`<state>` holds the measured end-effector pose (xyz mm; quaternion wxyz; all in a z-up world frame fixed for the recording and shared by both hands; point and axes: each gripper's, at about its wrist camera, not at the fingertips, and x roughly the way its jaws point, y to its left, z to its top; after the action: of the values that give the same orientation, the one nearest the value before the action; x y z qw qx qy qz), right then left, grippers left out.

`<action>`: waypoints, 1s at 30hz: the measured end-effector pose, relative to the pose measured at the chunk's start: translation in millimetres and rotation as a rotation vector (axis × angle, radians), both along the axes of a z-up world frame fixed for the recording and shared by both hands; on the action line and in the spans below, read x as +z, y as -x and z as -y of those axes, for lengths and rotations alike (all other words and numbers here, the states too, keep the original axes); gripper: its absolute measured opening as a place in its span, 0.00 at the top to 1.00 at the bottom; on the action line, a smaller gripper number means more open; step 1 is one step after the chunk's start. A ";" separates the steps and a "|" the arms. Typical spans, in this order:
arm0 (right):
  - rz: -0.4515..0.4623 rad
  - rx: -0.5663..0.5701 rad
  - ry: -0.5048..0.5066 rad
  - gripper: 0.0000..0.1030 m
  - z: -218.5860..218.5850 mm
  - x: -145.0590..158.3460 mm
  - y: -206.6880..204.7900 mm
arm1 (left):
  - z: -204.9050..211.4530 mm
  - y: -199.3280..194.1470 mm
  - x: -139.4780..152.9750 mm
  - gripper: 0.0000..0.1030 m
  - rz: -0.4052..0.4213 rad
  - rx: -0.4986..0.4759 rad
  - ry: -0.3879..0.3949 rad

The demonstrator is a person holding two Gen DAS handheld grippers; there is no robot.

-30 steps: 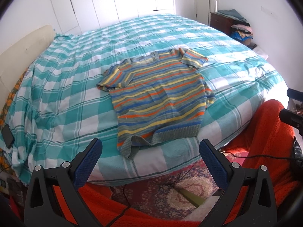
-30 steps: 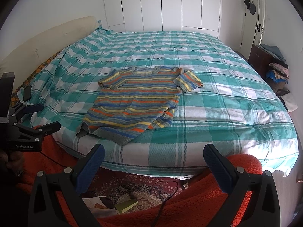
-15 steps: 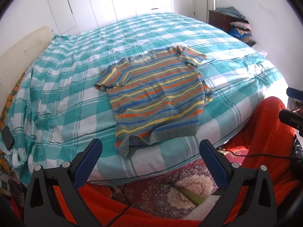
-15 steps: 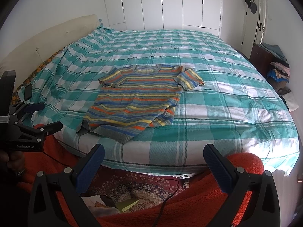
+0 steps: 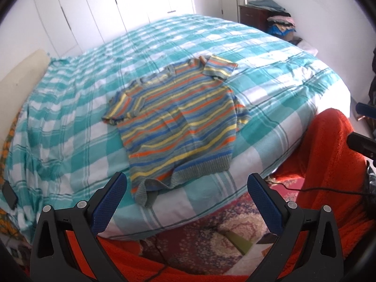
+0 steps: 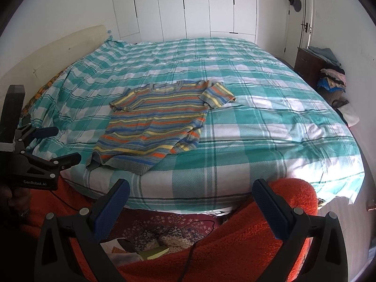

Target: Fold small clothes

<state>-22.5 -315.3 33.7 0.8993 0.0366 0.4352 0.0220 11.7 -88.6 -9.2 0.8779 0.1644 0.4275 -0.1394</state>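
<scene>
shirt: small striped knit tee (image 5: 178, 127) in blue, orange, yellow and grey-green, lying flat and face up on the bed, not folded at all yet. both short sleeves spread out, neck pointing toward the wardrobes, ribbed hem right by the near edge of the mattress with one hem corner flopped a bit over the side. seen from the right wrist cam it sits left of centre (image 6: 157, 122).
bed: big one with a teal and white checked cover (image 5: 270, 89), a bit rumpled, cream headboard (image 6: 47, 56) on the left side.
left gripper: (image 5: 186, 188) hanging just off the bed edge, pretty much lined up with the shirt hem but not touching it. blue-padded fingers spread wide, nothing between them. you can also spot it from the right cam at the far left (image 6: 50, 145), a hand wrapped round the handle below.
right gripper: (image 6: 190, 192) further along the same bed edge, well off to the side of the shirt, fingers wide apart too and empty.
orange stuff: fuzzy orange fabric (image 6: 270, 235) bunched low in front of both cams.
floor: patterned rug (image 5: 223, 225) with a black cable (image 6: 188, 225) trailing over it.
background: white wardrobe doors (image 6: 183, 7), dark wooden dresser (image 6: 307, 68) with a pile of clothes by the right wall.
</scene>
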 end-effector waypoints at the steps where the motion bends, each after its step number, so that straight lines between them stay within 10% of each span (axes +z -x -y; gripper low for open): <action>1: -0.004 0.008 -0.006 0.00 -0.6 -1.2 -2.5 | -1.1 2.4 2.1 0.01 0.015 0.011 -0.005; 17: -0.063 0.288 -0.031 0.00 -62.2 -20.5 -56.3 | -46.8 9.9 6.6 0.01 0.048 0.201 0.041; 30: -0.048 0.258 -0.025 0.00 -55.0 -19.3 -47.9 | -34.8 13.2 0.7 0.01 0.022 0.156 0.031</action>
<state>25.4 -260.3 14.4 0.8777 -0.0079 0.4576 0.1418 -1.5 -53.9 -8.5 0.8933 0.1184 0.4270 -0.0753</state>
